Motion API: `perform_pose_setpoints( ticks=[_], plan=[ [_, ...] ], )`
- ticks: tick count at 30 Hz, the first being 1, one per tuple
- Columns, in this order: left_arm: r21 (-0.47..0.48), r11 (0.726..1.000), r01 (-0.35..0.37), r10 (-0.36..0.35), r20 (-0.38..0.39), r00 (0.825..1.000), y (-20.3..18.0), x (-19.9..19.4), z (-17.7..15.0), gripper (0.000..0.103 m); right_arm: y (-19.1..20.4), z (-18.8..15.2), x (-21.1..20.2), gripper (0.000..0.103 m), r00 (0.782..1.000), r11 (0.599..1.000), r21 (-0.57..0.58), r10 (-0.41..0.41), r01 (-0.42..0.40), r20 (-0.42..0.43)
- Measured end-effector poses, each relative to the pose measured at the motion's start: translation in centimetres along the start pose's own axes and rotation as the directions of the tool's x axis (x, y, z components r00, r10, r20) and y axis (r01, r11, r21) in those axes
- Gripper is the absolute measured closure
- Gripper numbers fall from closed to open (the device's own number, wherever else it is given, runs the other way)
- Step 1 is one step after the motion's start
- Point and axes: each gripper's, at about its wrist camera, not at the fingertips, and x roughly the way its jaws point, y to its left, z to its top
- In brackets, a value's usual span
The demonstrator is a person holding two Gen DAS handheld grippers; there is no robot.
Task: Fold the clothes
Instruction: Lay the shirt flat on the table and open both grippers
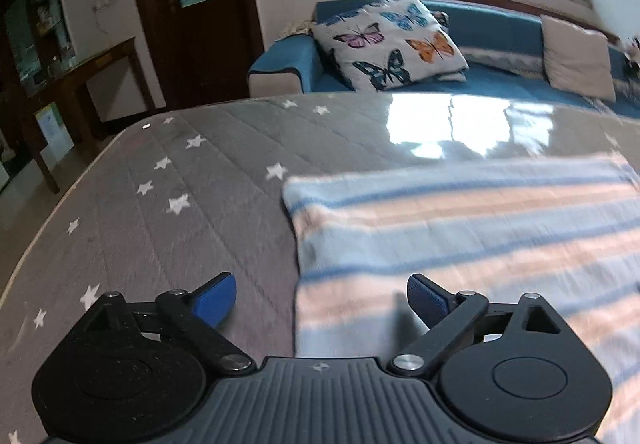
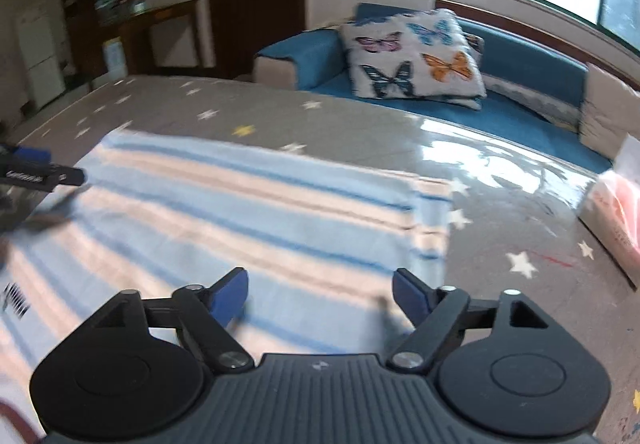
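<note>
A striped garment (image 1: 460, 236) in light blue, pink and white lies flat on a grey star-patterned table (image 1: 180, 171). My left gripper (image 1: 322, 298) is open and empty, hovering over the garment's left edge. In the right wrist view the garment (image 2: 240, 211) fills the middle. My right gripper (image 2: 320, 296) is open and empty above the garment's near right part. The left gripper's fingers (image 2: 36, 171) show at the left edge of the right wrist view.
A blue sofa (image 1: 500, 27) with a butterfly cushion (image 1: 392, 39) stands behind the table. A dark wooden door (image 1: 192, 11) and side table (image 1: 80, 75) are at the left. A pink and white box (image 2: 616, 215) sits on the table's right side.
</note>
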Motion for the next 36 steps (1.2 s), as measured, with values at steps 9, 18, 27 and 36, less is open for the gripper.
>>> perform_pose_setpoints(
  ticks=[9,18,27,36],
  plan=[
    [0.113,0.994,-0.007,0.003,0.037,0.999,-1.5,-3.4,-4.0,0.001,6.0,-3.1,-2.6,0.001,0.999,0.991,-0.129,0.033,-0.034,-0.010],
    [0.180,0.984,0.003,-0.016,0.072,0.997,-2.9,-7.1,-8.2,0.000,8.9,-6.5,-4.5,0.000,0.998,0.982,-0.179,0.048,-0.053,-0.032],
    [0.208,0.977,0.035,-0.057,0.103,0.993,-3.9,-10.8,-12.5,0.000,8.9,-9.5,-7.3,0.000,0.998,0.991,-0.119,0.060,-0.062,-0.023],
    [0.274,0.959,0.073,-0.106,0.109,0.988,-4.7,-14.2,-15.5,0.000,8.7,-12.0,-9.8,0.000,0.993,0.987,-0.116,0.103,-0.109,-0.060]
  ],
)
